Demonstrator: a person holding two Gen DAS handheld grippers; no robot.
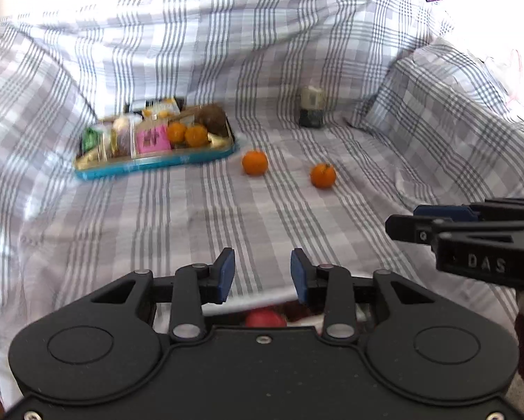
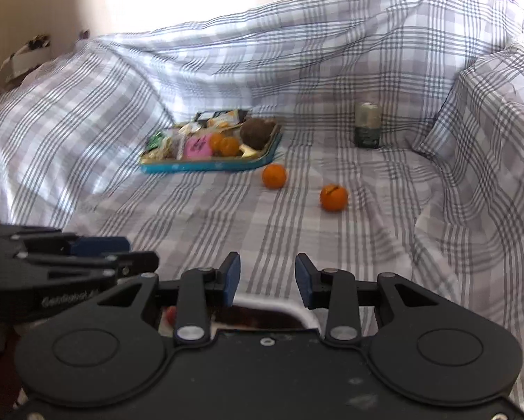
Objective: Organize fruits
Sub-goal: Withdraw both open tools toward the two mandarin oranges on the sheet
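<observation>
Checked grey-and-white cloth [image 1: 262, 210] covers everything I can see, draped over a seat, its back and both side cushions. From my left gripper [image 1: 262, 274] I look down the blue pads at bare fabric; its jaws sit at their narrowest, a gap showing between the pads, and nothing is caught between them. My right gripper [image 2: 268, 276] reads the same: jaws drawn in as far as they go, pads apart, empty. Each gripper shows in the other's view, side by side at the near edge of the seat.

Two loose oranges lie on the cloth ahead. One orange [image 1: 254, 162] sits just beside the near right corner of a teal tray [image 1: 150, 167]; the second orange [image 1: 323, 175], with a bit of green at its top, lies further right, apart from the first. Inside the tray two more oranges [image 1: 186, 134] rest together among packets, a pink pack [image 1: 153, 140] and a dark brown round thing [image 1: 211, 118].

Further back, a small bottle [image 1: 311, 106] stands upright near the right cushion. Below my left pads something red [image 1: 265, 318] shows, too blurred to identify.
</observation>
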